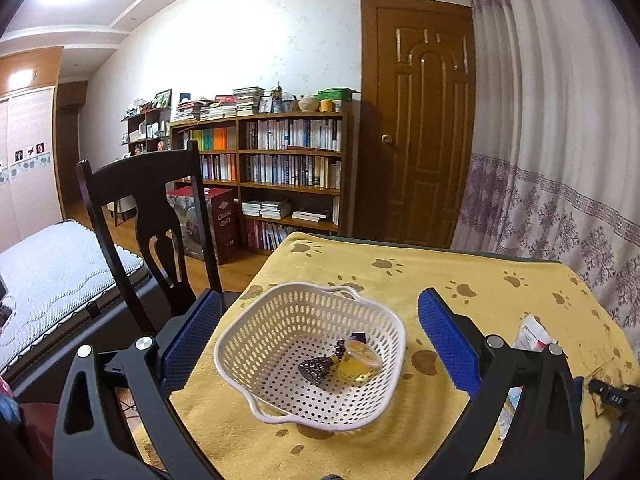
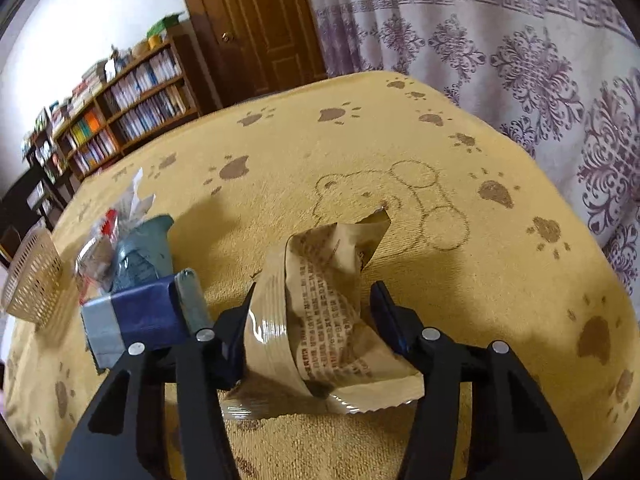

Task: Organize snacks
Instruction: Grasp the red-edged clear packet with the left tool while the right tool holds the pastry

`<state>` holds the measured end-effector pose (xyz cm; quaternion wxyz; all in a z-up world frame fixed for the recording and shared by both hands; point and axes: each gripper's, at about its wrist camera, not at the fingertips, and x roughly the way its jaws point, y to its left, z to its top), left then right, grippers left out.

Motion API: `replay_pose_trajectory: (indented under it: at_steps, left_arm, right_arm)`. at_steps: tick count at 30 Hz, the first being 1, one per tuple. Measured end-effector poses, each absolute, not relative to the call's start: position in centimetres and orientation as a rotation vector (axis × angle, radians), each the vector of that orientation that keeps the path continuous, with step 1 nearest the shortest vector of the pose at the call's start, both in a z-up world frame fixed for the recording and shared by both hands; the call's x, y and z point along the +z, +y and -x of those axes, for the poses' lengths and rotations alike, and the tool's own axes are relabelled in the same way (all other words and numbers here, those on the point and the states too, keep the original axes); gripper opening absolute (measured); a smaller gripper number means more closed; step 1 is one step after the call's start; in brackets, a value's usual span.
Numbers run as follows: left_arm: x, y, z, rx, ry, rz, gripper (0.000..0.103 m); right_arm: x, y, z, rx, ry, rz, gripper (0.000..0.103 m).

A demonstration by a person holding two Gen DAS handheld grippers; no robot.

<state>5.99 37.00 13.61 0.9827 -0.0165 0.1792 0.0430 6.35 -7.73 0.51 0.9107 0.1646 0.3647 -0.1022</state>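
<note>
A white perforated basket [image 1: 256,332] stands on the yellow paw-print cloth. Inside it lie a yellow jelly cup [image 1: 358,362] and a dark wrapped sweet [image 1: 316,370]. My left gripper [image 1: 318,320] hovers wide open, its blue pads on either side of the basket, touching nothing. In the right wrist view my right gripper [image 2: 314,300] is shut on a crumpled brown snack packet [image 2: 324,300], lifted slightly off the cloth. Left of it lie a dark blue packet [image 2: 140,316], a teal packet [image 2: 144,252] and a clear red-marked wrapper [image 2: 108,232]. The basket [image 2: 34,280] shows at the far left.
A dark wooden chair [image 1: 152,216] stands at the table's left edge, with a bed [image 1: 48,276] beyond. A red-and-white packet [image 1: 532,332] lies right of the basket. Curtains [image 2: 520,48] hang close behind the table's far right side. A bookshelf and a door stand at the back.
</note>
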Motion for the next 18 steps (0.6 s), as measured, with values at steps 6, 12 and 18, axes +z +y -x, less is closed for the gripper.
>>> replay_pose_trajectory:
  at_steps: [6,12,18]
  left_arm:
    - [13.6,35.8,-5.6,0.043,0.356,0.011,0.1]
    - [13.2,34.0,-5.0,0.01,0.351,-0.05,0.1]
    - [12.2,30.4,-4.0,-0.1,0.365,-0.113,0.1]
  right_arm:
    - [0.8,-8.5,-5.3,-0.225,0.703,-0.393,0.054]
    - [1.0,-8.7,-4.8,-0.211,0.674,-0.42,0.054]
    - [1.1,-8.6,-4.1,-0.181,0.652,-0.432,0.053]
